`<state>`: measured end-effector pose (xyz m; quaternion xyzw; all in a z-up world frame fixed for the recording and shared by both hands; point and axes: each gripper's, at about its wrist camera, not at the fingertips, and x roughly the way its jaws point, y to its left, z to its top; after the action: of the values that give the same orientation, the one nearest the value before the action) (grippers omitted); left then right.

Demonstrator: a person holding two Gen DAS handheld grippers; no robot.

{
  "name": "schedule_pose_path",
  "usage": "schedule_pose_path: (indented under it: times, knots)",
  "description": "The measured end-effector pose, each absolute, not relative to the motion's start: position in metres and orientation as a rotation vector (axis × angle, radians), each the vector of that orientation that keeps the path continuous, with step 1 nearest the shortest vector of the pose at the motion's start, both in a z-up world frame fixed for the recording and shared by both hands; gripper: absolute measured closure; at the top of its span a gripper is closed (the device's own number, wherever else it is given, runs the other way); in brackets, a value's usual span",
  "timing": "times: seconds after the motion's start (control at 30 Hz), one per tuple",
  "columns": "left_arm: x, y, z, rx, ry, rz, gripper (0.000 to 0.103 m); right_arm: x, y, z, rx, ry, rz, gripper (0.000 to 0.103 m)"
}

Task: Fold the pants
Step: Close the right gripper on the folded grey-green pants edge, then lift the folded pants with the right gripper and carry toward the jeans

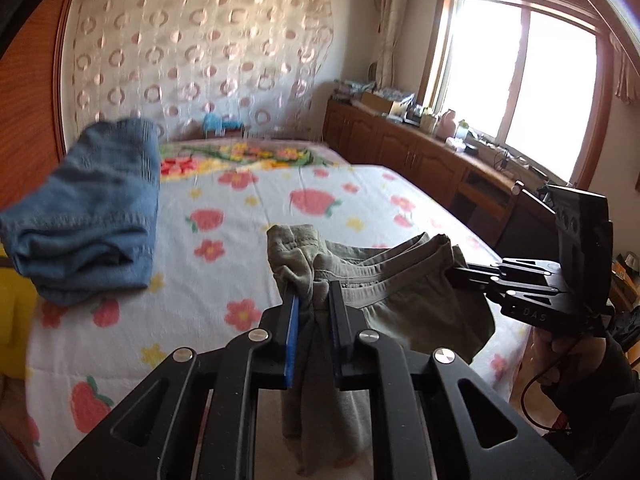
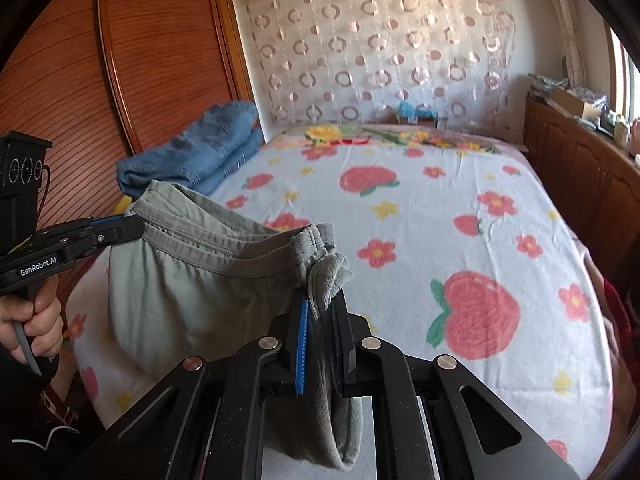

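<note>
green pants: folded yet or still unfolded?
Unfolded. The green pants hang by the waistband, one end pinched in the left gripper, the other in the right gripper.

Bed [image 2: 460,216] with strawberry-print cover, folded blue jeans [image 2: 192,156] lying on it

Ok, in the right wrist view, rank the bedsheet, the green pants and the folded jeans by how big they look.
1. Bedsheet, largest.
2. Green pants, though nearness to the camera inflates them.
3. Folded jeans, smallest, lying farther back.
</note>
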<state>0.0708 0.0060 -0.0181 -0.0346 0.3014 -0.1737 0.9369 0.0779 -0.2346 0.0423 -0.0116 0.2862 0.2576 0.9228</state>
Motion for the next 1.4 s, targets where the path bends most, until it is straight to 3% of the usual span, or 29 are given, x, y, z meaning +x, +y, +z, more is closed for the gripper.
schedule_pose_path:
  times: [0.73, 1.4]
  knots:
    - [0.061, 0.016, 0.034, -0.039, 0.465, -0.326, 0.089, 0.061, -0.234, 0.080, -0.077, 0.438, 0.555, 0.093]
    - [0.075, 0.059, 0.047, -0.027, 0.414, -0.234, 0.089, 0.120, -0.198, 0.087, -0.148, 0.401, 0.624, 0.093]
